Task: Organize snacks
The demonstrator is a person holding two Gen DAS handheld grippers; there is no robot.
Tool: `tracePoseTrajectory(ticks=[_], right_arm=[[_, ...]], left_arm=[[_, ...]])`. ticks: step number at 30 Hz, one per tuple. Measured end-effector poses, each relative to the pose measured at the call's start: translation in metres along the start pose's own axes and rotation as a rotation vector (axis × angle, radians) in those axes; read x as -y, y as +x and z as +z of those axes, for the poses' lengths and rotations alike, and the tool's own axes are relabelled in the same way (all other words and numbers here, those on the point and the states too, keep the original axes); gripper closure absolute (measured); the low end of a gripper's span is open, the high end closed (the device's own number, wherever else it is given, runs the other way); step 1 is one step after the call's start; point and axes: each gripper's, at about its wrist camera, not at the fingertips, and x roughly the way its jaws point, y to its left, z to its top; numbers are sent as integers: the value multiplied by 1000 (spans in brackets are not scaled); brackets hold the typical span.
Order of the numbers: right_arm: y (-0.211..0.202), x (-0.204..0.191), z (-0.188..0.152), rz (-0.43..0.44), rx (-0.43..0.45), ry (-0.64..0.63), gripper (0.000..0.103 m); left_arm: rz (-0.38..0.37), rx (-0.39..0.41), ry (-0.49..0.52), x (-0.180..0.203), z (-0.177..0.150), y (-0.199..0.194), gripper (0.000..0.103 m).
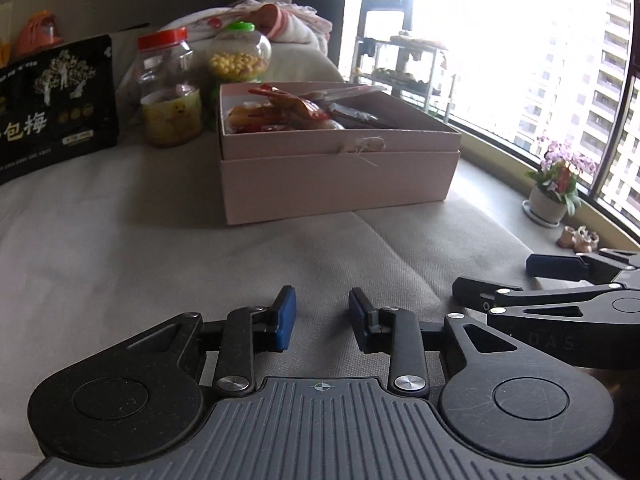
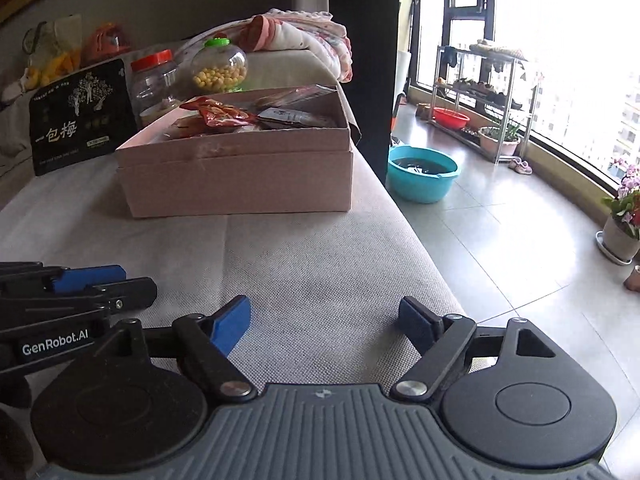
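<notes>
"GenRobot.AI" on left tool (image 2: 120, 284); "包梅" on black pouch (image 2: 82, 116).

A teal basin (image 2: 423, 174) holding dark water is seen on the tiled floor (image 2: 500, 248) at three o'clock. Beyond it, at two o'clock, a metal rack (image 2: 486, 92) is set against the window (image 2: 568, 40). A potted pink-flowered plant (image 2: 624, 216) is placed below the sill. Folded blankets (image 2: 304, 40) are piled at twelve o'clock.

We see a beige fabric couch seat (image 2: 304, 272) carrying the things. At 12 o'clock on it sits a pink box (image 2: 240, 176); behind that, toward 11 o'clock, stand 2 jars: a red-lidded jar (image 1: 168, 92) and a green-lidded jar (image 1: 239, 54). A black pouch (image 1: 56, 108) stands at 10 o'clock.
</notes>
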Motion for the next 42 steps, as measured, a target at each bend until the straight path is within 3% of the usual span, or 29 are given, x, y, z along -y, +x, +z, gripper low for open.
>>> tracePoseTrajectory(ticks=[17,42], right_arm=[[8,-3,5,6,-10,-28,18],[8,0,5,19,-9,-9,16]], left_arm=[[38,3,19,9,0,3,68],[34,4,15,8,0,3,69]])
